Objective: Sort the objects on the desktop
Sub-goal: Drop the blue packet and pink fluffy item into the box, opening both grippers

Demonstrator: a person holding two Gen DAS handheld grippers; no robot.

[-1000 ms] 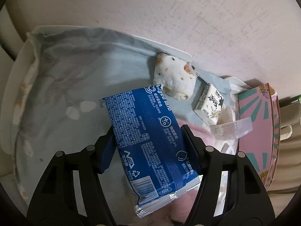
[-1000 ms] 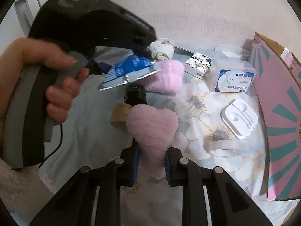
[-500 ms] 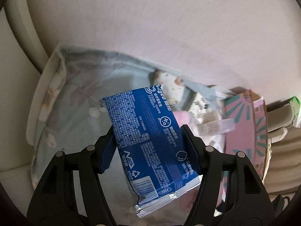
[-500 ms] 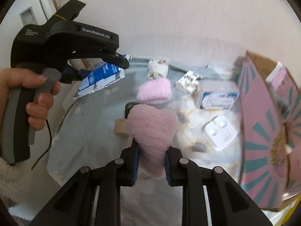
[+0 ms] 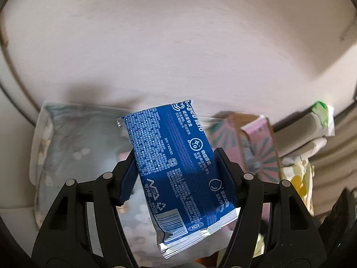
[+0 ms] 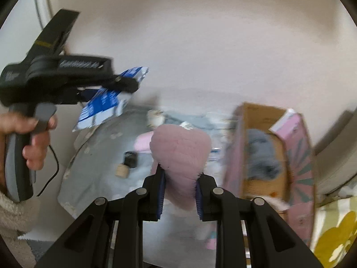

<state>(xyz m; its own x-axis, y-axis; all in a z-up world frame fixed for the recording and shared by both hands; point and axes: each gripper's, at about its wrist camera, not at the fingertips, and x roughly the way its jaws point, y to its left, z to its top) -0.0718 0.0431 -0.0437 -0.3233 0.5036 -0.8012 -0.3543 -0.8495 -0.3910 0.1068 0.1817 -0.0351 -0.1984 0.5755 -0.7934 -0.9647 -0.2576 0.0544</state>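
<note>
My left gripper (image 5: 176, 167) is shut on a blue wet-wipes packet (image 5: 178, 167) and holds it high above the table; the packet also shows in the right wrist view (image 6: 111, 98) under the left gripper (image 6: 125, 84). My right gripper (image 6: 179, 178) is shut on a pink fluffy heart-shaped pad (image 6: 180, 154), lifted above the table. A pink open cardboard box (image 6: 270, 156) with a grey item inside stands to the right; it also shows in the left wrist view (image 5: 256, 143).
The table with a pale floral cloth (image 6: 93, 167) holds a pink fluffy roll (image 6: 142, 141), a black cap (image 6: 130, 156), a tape roll (image 6: 122, 170) and a white spotted bundle (image 6: 155, 117). A wall stands behind. A yellow-flowered fabric (image 6: 334, 239) lies at right.
Both grippers have risen away from the table with their loads. The views now tilt up toward the wall, and the open pink box has come into view at the right.
</note>
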